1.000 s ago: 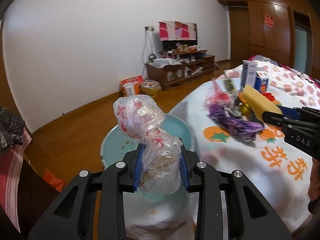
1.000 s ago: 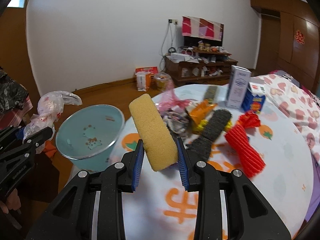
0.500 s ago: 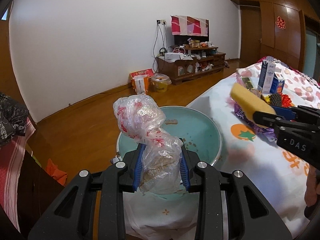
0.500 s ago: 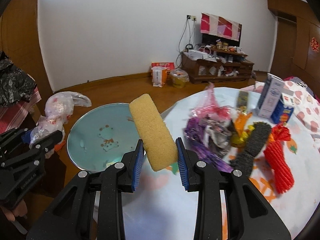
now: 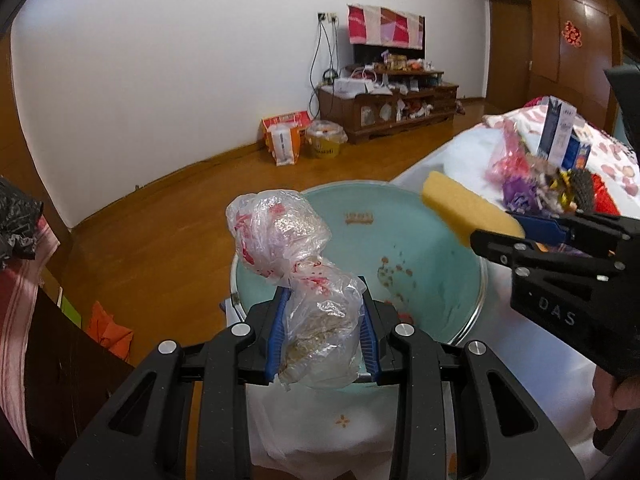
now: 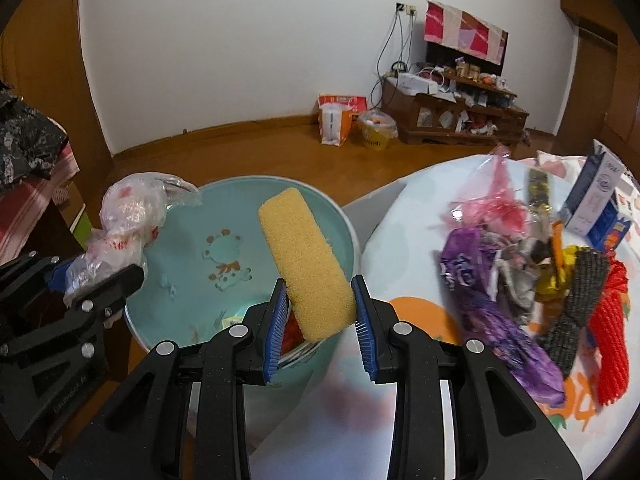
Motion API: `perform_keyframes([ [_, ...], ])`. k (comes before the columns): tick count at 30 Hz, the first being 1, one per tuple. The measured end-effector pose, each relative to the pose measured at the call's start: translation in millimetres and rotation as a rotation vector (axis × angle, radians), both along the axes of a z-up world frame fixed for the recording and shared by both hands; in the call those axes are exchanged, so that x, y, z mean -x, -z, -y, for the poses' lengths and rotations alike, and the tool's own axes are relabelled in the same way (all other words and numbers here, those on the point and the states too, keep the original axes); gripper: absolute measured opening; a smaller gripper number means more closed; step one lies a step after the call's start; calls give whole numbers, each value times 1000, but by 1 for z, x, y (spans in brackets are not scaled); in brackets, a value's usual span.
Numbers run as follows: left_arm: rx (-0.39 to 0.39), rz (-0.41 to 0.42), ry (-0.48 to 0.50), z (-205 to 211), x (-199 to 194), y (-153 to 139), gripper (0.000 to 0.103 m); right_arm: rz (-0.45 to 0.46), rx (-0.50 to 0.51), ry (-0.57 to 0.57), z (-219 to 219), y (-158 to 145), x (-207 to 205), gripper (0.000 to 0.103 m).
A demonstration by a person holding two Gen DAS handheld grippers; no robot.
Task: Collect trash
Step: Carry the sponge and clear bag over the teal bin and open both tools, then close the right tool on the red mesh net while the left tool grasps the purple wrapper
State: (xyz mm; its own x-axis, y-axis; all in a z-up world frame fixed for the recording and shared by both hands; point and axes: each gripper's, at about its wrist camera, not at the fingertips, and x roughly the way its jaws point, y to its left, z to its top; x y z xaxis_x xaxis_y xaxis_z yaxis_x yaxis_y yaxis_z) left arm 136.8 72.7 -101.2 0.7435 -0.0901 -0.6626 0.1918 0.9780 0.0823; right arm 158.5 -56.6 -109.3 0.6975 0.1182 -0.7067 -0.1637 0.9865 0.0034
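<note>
Fingers of my left gripper pinch the knotted plastic bag, now over the near rim of the teal bin; a second ago the bin sat farther ahead. My right gripper clamps the yellow sponge, swung from above the table to above the bin. Both look ready to drop; the rest of the trash pile waits on the table.

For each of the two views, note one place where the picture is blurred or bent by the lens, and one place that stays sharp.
Left wrist view: the wall edges and floor line curve from the fisheye; the plastic bag in the left gripper is sharp. Right wrist view: the tablecloth just beyond the right gripper is smeared and the trash pile is soft; the yellow sponge is crisp.
</note>
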Motion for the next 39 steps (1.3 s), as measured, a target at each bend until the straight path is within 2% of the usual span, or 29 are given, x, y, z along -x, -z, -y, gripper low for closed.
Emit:
perform_keyframes([
  [6, -15, -16, -6, -1, -3, 7, 34, -41, -6, -33, -12, 13, -15, 34],
  [7, -17, -17, -8, -4, -4, 7, 36, -47, -8, -43, -14, 14, -17, 37],
  [10, -32, -8, -29, -5, -4, 6, 52, -52, -29, -55, -12, 14, -19, 46],
  [13, -30, -5, -44, -7, -3, 5, 62, -38, -45, -53, -8, 9, -16, 47],
  [16, -39, -4, -67, -8, -3, 4, 67, -28, -64, -37, 0, 2, -13, 47],
  [18, -23, -8, -88, -9, -2, 2, 75, -14, -79, -19, 7, -5, -8, 49],
  [21, 7, -8, -106, -11, 2, -4, 76, 3, -100, 6, 20, -13, 0, 54],
  [26, 9, 18, -119, -1, 12, -13, 79, 19, -110, 55, 45, -17, 22, 58],
  [30, 4, 21, -95, 15, 19, -17, 83, 20, -122, 111, 71, -17, 36, 61],
  [39, -8, 22, -5, 68, 38, -22, 83, 33, -137, 227, 124, -20, 67, 61],
])
